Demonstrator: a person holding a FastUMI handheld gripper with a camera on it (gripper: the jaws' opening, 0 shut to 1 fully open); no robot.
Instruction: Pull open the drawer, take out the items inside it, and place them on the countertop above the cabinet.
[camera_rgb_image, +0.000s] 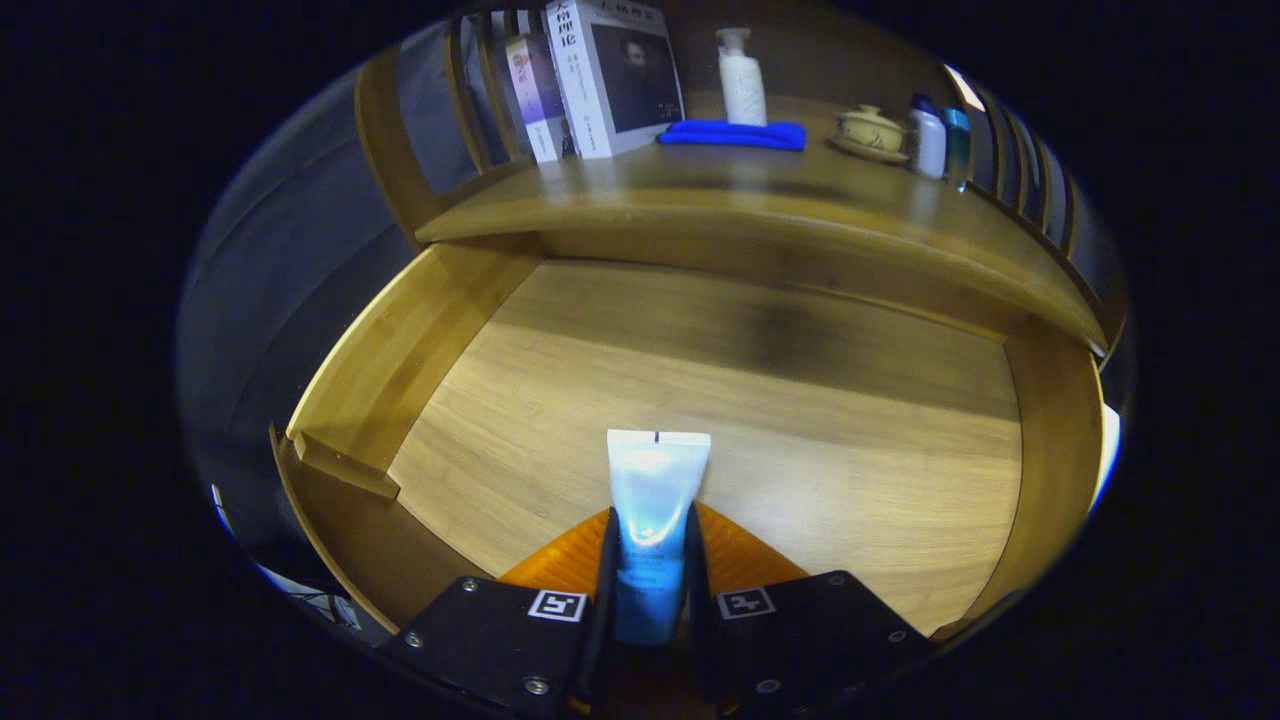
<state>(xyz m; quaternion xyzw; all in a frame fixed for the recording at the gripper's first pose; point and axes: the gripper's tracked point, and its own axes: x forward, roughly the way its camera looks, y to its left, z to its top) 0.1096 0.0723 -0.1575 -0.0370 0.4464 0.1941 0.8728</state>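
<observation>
Above the open wooden drawer (700, 400), the tool (650, 560) is clenched on a pale blue plastic tube (652, 510), both fingers pressing its sides. The tube's long axis runs straight ahead, crimped end forward; the wooden surface (700, 190) lies beyond and higher.

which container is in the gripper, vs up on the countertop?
The blue-white tube, clamped in the gripper over the open drawer; the pump bottle and two small bottles stand on the countertop.
</observation>
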